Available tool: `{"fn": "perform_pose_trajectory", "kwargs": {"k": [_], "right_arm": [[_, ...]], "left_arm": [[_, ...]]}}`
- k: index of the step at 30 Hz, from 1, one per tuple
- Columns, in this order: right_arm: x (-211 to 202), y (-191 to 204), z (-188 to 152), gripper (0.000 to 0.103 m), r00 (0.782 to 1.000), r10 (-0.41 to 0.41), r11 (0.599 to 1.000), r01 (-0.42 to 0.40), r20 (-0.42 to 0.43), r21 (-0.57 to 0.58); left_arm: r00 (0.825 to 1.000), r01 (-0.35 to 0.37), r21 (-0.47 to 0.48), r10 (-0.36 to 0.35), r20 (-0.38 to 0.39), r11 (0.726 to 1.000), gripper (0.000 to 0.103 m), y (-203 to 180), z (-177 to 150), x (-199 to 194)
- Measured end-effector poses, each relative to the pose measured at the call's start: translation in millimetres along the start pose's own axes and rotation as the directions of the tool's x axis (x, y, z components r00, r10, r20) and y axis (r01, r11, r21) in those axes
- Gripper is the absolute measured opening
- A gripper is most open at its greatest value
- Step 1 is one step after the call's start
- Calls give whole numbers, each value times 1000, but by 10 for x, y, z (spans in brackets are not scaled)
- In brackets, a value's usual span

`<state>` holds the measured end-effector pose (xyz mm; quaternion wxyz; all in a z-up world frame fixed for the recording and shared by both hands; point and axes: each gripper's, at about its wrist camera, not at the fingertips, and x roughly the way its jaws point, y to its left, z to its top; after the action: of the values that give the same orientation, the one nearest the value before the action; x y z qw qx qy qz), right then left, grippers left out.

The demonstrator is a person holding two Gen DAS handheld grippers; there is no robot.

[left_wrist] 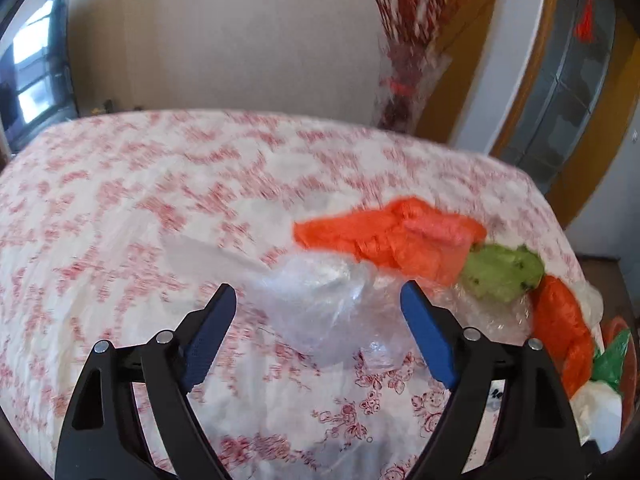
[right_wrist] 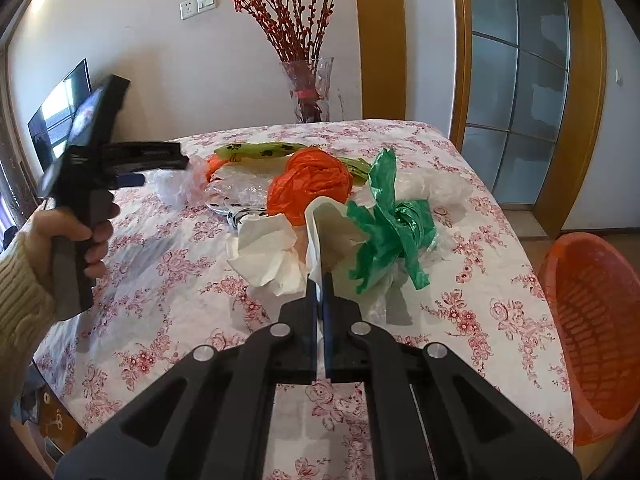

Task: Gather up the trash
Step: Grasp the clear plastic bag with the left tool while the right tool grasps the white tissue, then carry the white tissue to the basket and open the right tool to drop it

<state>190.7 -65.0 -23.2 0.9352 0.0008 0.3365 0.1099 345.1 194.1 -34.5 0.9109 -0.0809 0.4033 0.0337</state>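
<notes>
Right gripper [right_wrist: 320,280] pinches white paper [right_wrist: 326,220], due next for the basket [right_wrist: 592,320]; left gripper [left_wrist: 318,308], spread wide, nears clear plastic [left_wrist: 320,300].

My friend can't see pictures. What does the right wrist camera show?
The right gripper is shut on a white paper over a flowery tablecloth piled with orange, green and clear bags. An orange basket waits on the floor.

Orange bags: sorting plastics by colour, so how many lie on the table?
2: one crumpled orange bag mid-pile, another poking out near the left gripper; more may be buried.
</notes>
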Motion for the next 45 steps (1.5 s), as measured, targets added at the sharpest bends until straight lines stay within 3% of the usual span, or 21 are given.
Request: {"fn": "perform_pose_trajectory", "kwargs": {"k": [3, 5, 6, 7, 8, 11, 16, 27, 38, 45], "right_arm": [[9, 7, -9, 4, 1000, 3, 1000, -3, -4, -2], [11, 6, -10, 4, 1000, 5, 1000, -5, -4, 0], [10, 5, -9, 4, 1000, 7, 1000, -7, -4, 1], [6, -1, -8, 4, 1000, 8, 1000, -8, -3, 1], [0, -3, -8, 4, 1000, 9, 1000, -9, -1, 1], [-36, -2, -7, 3, 1000, 9, 1000, -9, 8, -2], [-147, -4, 14, 3, 999, 13, 1000, -13, 34, 2], [-503, 10, 92, 3, 993, 38, 999, -39, 114, 13], [-863, -38, 195, 3, 978, 33, 999, -37, 204, 17], [-1100, -296, 169, 3, 967, -13, 998, -3, 256, 64]], "left_arm": [[999, 1, 22, 0, -46, 1000, 79, -21, -55, 120], [997, 27, 19, -26, -66, 999, 59, -25, -97, 164], [998, 18, 25, -17, -57, 1000, 55, -32, -107, 155], [998, 20, 32, -18, -52, 999, 37, -41, -114, 151], [998, 35, 34, -33, -56, 999, 29, -42, -123, 146], [998, 48, 37, -46, -37, 998, 18, -22, -149, 69], [998, 42, 74, -45, 35, 996, 14, 0, -226, -214], [991, 66, 108, -78, 112, 992, 13, -106, -339, -755], [980, 117, 147, -138, 142, 982, 13, -282, -435, -1189], [967, 166, 209, -200, 155, 964, 13, -606, -505, -1397]]}}
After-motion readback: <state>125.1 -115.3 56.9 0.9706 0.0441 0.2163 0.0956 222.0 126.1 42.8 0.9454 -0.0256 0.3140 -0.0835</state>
